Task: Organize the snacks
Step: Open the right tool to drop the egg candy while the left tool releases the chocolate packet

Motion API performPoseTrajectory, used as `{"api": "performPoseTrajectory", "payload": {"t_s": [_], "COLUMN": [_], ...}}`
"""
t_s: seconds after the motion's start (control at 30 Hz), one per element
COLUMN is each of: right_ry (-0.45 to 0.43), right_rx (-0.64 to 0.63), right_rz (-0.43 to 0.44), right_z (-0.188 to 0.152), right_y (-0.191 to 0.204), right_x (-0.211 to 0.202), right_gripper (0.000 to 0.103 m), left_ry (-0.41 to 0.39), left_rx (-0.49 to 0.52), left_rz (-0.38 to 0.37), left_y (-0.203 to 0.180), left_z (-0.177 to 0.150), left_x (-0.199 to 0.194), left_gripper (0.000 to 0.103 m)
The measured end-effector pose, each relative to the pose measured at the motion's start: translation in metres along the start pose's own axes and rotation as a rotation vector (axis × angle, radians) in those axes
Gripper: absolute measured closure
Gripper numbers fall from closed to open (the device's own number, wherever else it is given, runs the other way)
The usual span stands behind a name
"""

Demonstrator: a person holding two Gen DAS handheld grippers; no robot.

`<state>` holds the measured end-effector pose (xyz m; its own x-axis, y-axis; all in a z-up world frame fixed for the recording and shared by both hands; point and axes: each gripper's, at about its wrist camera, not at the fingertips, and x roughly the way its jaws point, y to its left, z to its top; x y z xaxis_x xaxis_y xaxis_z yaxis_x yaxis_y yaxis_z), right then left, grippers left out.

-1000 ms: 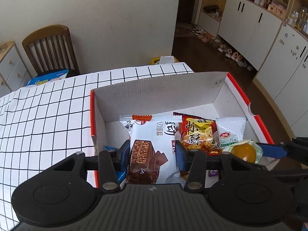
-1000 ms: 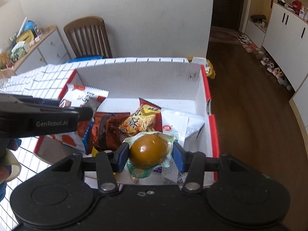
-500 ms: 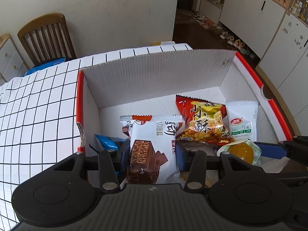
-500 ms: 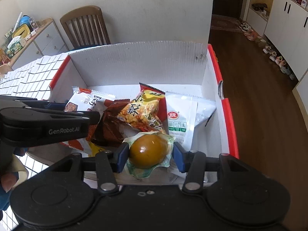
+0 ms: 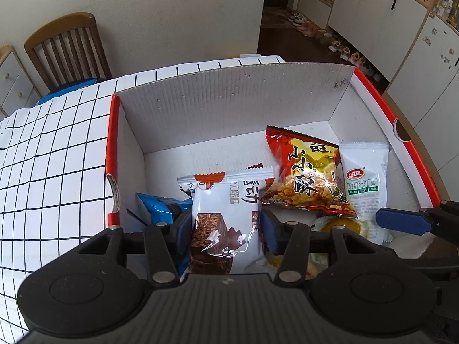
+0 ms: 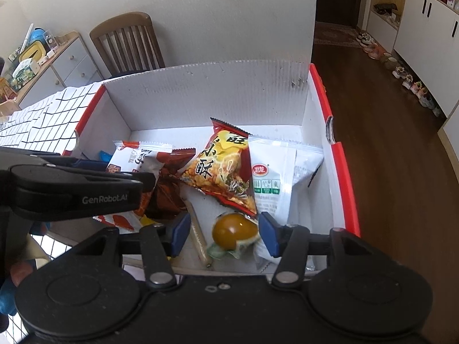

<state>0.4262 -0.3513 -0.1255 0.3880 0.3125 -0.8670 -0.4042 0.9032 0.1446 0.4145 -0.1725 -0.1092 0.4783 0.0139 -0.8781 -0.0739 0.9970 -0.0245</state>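
Two handheld grippers work over a white cardboard box (image 5: 229, 100) with red edges, which stands on a grid-patterned tablecloth (image 5: 51, 149). The left gripper (image 5: 225, 229) has its blue pads clamped on a white wafer pack (image 5: 226, 218), held upright over the near left part of the box. Just left of that pack, a blue packet (image 5: 155, 206) lies on the box floor against the left wall.

The right gripper (image 6: 223, 233) has its jaws apart. Between them, on the near floor of the box, lies a sealed amber egg (image 6: 233, 230), close to the right pad; whether they touch cannot be told. A thin tan stick (image 6: 198, 235) lies just left of the egg.

Beyond the egg, a red and yellow crisp bag (image 6: 223, 169) rests in the middle of the box, its right edge overlapping a white pouch (image 6: 272, 177) with a red logo that lies toward the right wall. A crumpled brown wrapper (image 6: 166, 189) sits left of the crisp bag, next to the wafer pack.

A wooden chair (image 6: 126, 43) stands at the far wall behind the table, and white cabinets (image 5: 401, 28) line the room at far right.
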Motion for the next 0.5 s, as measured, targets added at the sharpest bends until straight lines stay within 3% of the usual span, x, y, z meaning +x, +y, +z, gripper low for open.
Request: {"api": "performPoseTrajectory", "payload": {"t_s": [0.13,0.5], "right_ry": [-0.019,-0.093], "right_rx": [0.005,0.017], "right_rz": [0.019,0.058], "right_z": [-0.003,-0.010], "right_y": [-0.001,-0.005], "right_x": [-0.008,-0.041], "right_gripper": [0.044,0.037], "left_ry": [-0.021,-0.074], "left_rx": [0.001,-0.034], "left_rz": [-0.007,-0.035], "left_y": [0.002,0.007], "left_z": [-0.001,-0.012], "left_x": [-0.008,-0.044], "left_gripper": [0.040,0.038]}}
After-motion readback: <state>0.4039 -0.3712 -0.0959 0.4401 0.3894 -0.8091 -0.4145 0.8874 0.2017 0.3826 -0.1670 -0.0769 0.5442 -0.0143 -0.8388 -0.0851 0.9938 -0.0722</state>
